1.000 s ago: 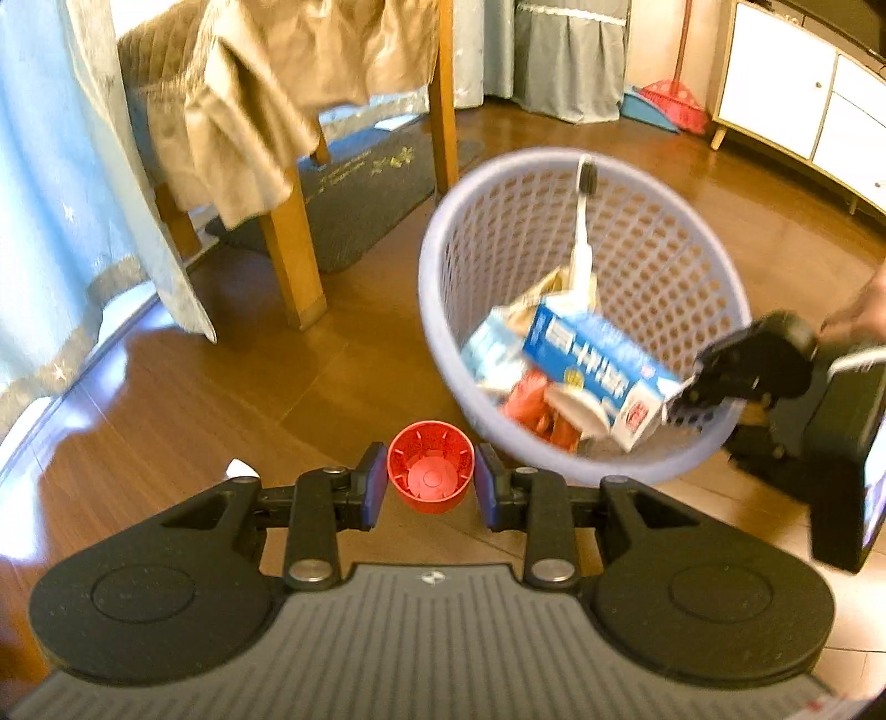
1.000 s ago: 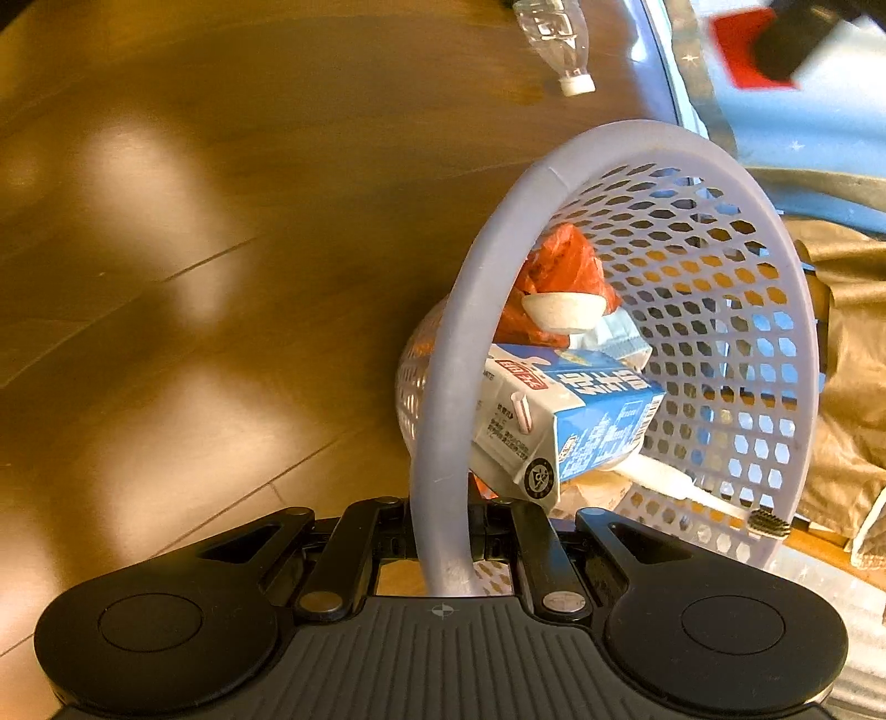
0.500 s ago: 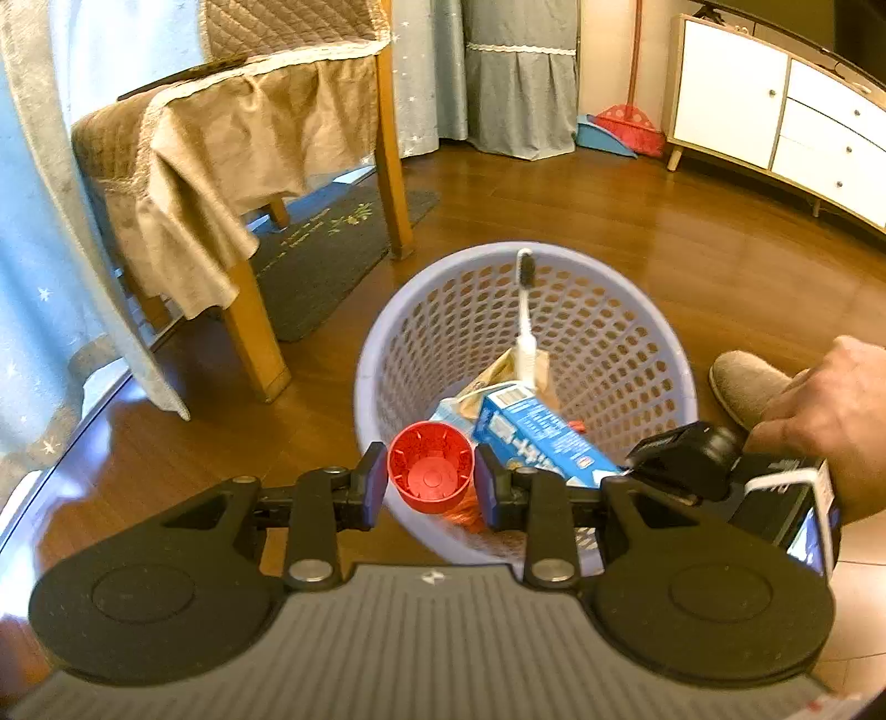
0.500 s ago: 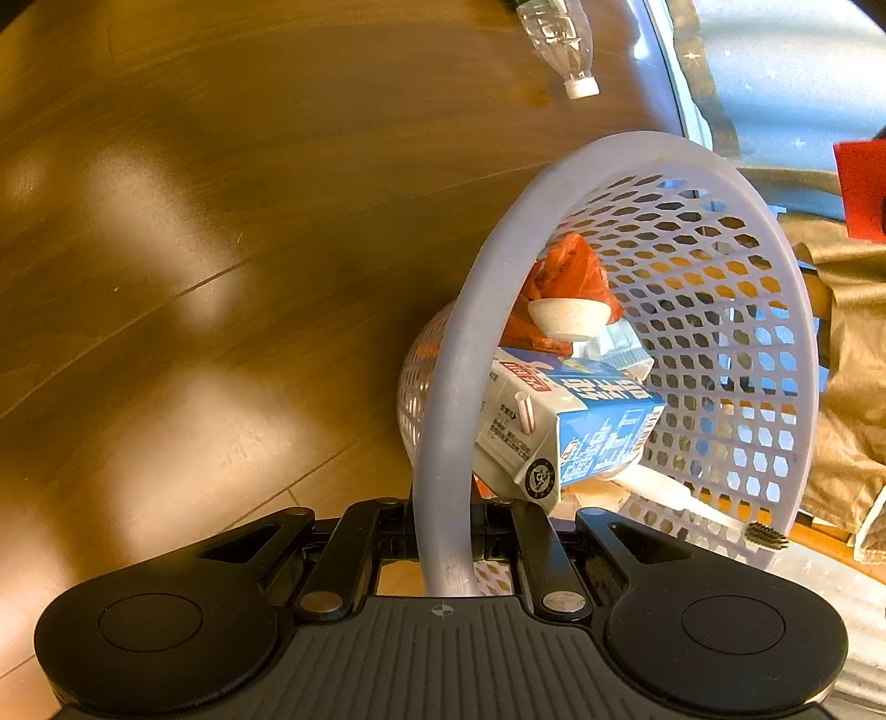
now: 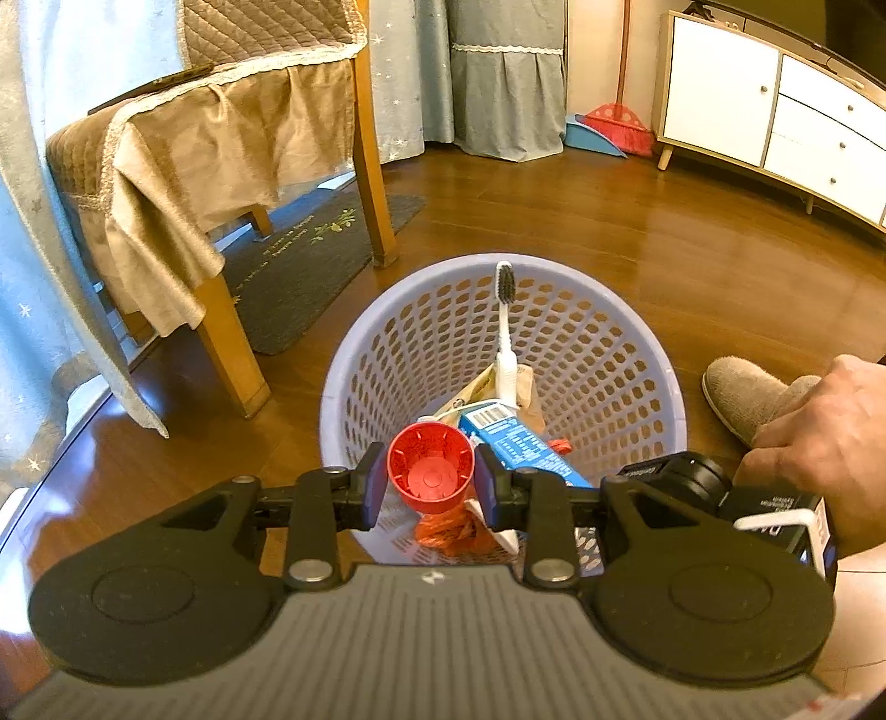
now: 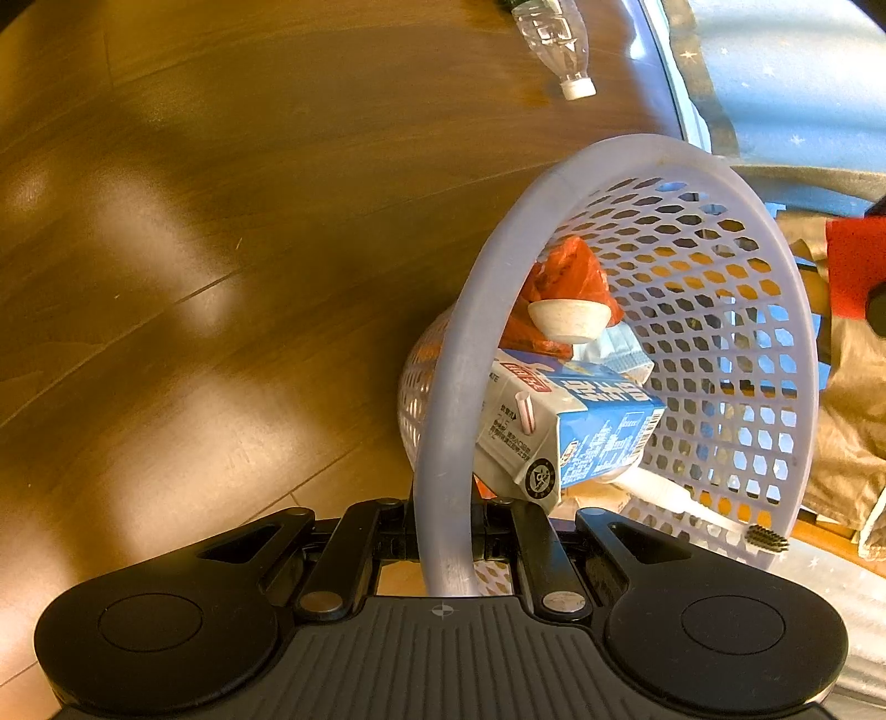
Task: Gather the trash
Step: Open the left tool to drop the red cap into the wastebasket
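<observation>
My left gripper (image 5: 431, 483) is shut on a small red plastic cup (image 5: 431, 468), held above the near rim of a lilac mesh basket (image 5: 620, 343). The basket holds a blue milk carton (image 5: 518, 446), a toothbrush (image 5: 505, 327), orange wrapping (image 5: 443, 534) and paper. My right gripper (image 6: 443, 534) is shut on the basket rim (image 6: 451, 421), with a hand (image 5: 819, 437) behind it. In the right wrist view the carton (image 6: 576, 429), a white bowl-like lid (image 6: 567, 320) and the red cup (image 6: 855, 266) at the far right edge show.
A clear plastic bottle (image 6: 556, 47) lies on the wooden floor beyond the basket. A chair with a tan cover (image 5: 221, 166) and a dark mat (image 5: 310, 249) stand left. A slippered foot (image 5: 747, 390) is right of the basket; a white cabinet (image 5: 775, 111) lines the far wall.
The basket has tipped from leaning toward me to nearly upright. My left gripper with the red cup has come over the basket's near rim. The right gripper keeps its hold on the rim.
</observation>
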Demonstrator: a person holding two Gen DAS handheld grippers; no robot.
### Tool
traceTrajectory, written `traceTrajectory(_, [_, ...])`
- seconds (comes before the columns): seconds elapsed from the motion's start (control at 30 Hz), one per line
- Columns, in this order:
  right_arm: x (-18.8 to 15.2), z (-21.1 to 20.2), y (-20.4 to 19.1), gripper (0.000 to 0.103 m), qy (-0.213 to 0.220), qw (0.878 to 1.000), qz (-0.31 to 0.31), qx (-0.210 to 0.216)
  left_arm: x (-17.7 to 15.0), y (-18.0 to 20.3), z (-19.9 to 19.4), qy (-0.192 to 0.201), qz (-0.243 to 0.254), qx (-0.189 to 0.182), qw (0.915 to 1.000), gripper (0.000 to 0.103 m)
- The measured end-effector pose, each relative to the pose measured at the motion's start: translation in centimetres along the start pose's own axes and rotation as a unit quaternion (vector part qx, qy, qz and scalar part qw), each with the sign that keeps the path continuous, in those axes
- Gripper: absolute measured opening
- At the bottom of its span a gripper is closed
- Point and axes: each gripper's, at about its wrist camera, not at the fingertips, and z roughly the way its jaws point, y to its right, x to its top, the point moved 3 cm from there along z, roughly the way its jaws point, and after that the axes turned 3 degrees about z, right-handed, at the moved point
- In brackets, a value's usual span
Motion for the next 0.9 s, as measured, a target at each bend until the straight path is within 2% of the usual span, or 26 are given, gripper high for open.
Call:
traceTrajectory(0.23, [-0.1,-0.5,-0.3,0.005,0.002,1.000,0.004,0.001,0.8,0.6,1.1,0.007,-0.003,-0.002,1.0000,0.029])
traceTrajectory(0.27, [-0.1,-0.5,-0.2,0.005,0.002,1.000,0.005,0.001,0.9,0.7,1.3,0.008,-0.008,-0.001,0.9999,0.039])
traceTrajectory(0.3, [-0.1,-0.5,-0.2,0.005,0.002,1.000,0.006,0.001,1.1,0.6,1.5,0.007,-0.008,0.001,0.9999,0.056])
traceTrajectory(0.33, [-0.2,-0.5,-0.2,0.005,0.002,1.000,0.007,0.001,1.2,0.7,1.6,0.008,-0.006,0.001,0.9999,0.059])
traceTrajectory(0.9, [-0.5,-0.9,-0.3,0.006,0.000,1.000,0.004,0.001,0.7,-1.1,1.4,-0.001,-0.030,0.016,0.9994,0.058])
